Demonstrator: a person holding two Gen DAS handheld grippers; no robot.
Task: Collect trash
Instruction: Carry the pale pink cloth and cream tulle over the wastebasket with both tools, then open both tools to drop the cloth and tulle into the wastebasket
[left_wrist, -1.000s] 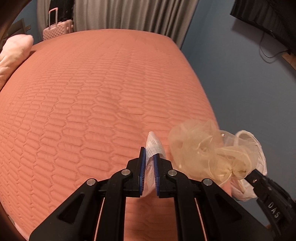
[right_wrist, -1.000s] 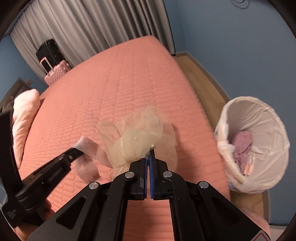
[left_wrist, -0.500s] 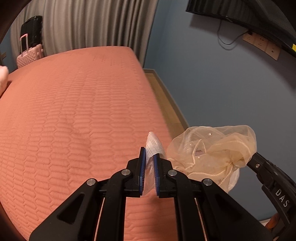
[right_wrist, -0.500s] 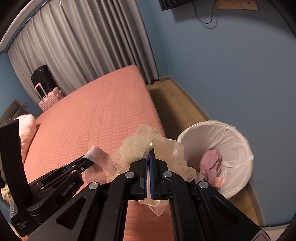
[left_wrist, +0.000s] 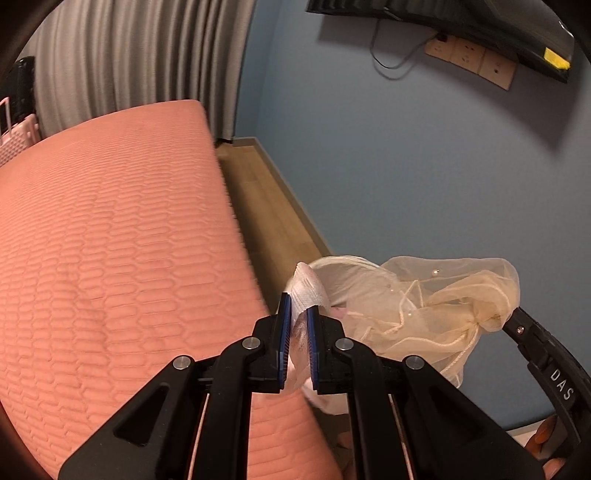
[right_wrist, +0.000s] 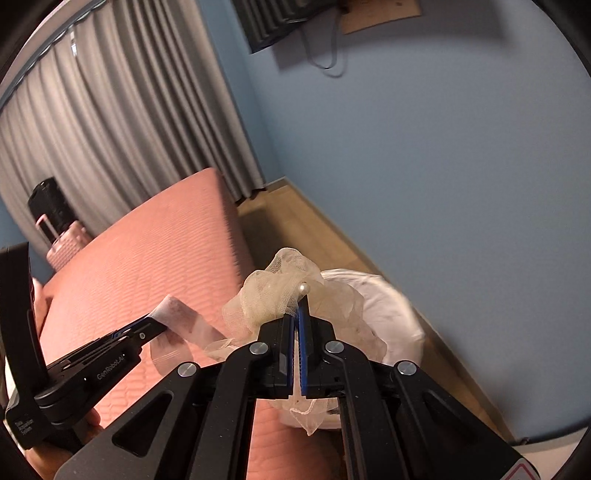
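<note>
Since the lined bin (right_wrist: 391, 317) sits just below, we hold both grippers clamped, left gripper (left_wrist: 298, 325) on the tissue (left_wrist: 306, 295), right gripper (right_wrist: 295, 332) on the mesh pouch (right_wrist: 280, 291), ready to drop.

The mesh pouch (right_wrist: 280, 295) hides most of the bin (right_wrist: 388, 314), seemingly.

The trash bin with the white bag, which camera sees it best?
The right wrist view, though not well. There the trash bin shows its white rim and side past the right claw, partly behind the cream mesh bag. In the left wrist view only a bit of white liner shows behind the mesh and the tissue in the left claw.
</note>
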